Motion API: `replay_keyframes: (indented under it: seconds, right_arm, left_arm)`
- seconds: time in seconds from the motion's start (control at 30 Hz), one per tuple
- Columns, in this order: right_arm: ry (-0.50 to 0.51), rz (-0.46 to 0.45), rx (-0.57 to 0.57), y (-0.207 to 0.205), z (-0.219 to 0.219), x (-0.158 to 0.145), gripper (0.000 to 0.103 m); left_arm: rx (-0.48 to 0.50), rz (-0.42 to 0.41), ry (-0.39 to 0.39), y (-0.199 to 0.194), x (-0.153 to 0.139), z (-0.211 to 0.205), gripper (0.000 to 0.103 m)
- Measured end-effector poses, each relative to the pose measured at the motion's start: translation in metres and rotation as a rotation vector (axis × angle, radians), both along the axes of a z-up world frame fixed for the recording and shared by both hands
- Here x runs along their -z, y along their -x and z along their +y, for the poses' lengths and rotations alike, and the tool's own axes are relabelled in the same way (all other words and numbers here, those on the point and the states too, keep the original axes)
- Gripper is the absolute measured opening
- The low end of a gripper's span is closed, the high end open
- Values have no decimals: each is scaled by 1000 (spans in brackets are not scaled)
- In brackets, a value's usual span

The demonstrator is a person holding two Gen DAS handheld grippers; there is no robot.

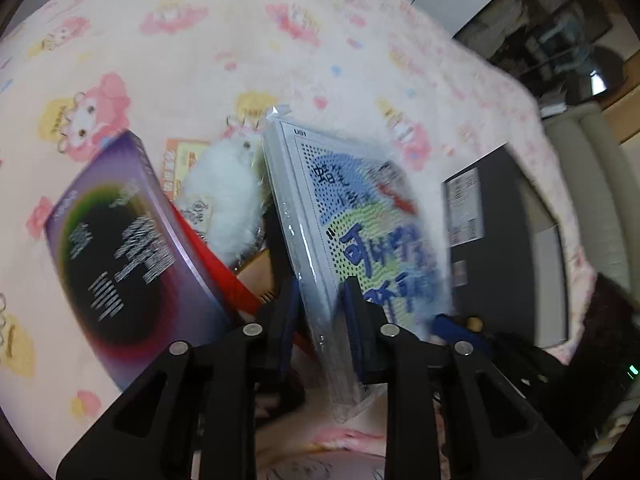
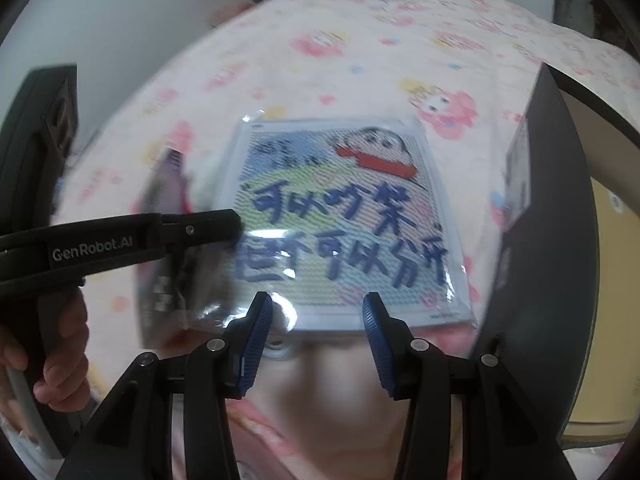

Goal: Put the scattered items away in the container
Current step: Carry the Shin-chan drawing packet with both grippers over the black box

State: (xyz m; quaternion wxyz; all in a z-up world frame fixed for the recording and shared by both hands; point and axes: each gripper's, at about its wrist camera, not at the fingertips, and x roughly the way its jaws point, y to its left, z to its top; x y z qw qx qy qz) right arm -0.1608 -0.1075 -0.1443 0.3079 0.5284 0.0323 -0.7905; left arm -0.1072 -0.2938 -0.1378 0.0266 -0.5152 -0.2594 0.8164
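The left gripper (image 1: 320,316) is clamped on a flat white board in a clear plastic wrapper (image 1: 348,216), its blue-padded fingers (image 1: 290,312) pressing on both faces near the lower edge, so the board stands on edge and leans slightly to the right in the left wrist view. The board's printed face, a dotted cartoon picture with blue hand-drawn characters, shows to the right of the fingers. In the right wrist view the same board (image 2: 344,220) fills the centre, face on, with the left gripper (image 2: 236,220) reaching in from 9 o'clock to its left edge and a hand (image 2: 60,360) wrapped around the handle at about 8 o'clock. The right gripper (image 2: 318,320) has its fingers (image 2: 256,344) apart, one at each side of the board's lower edge near the middle; whether they touch it I cannot tell, since the picture is blurred there. In the left wrist view a purple box with a dark round print (image 1: 120,248) sits at 9 o'clock of the board, a white fluffy toy (image 1: 224,196) between them toward 11 o'clock, and a red edge (image 1: 224,272) shows under the purple box. A dark box with a white label (image 1: 500,240) stands at 3 o'clock. All lie on a pink bedcover with cartoon prints (image 1: 240,40).
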Motion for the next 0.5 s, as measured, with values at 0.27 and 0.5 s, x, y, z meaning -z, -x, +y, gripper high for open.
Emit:
replay_keyframes:
  seconds: [0.27,0.5]
  right_arm:
    - [83,16,1,-1,1,-17,60]
    - [29,-90,25,12,-9,24,65]
  left_arm:
    - [-93,25,33,-67,-17,-39,18]
    - [-112,-26,-10,-72,12,-49,23]
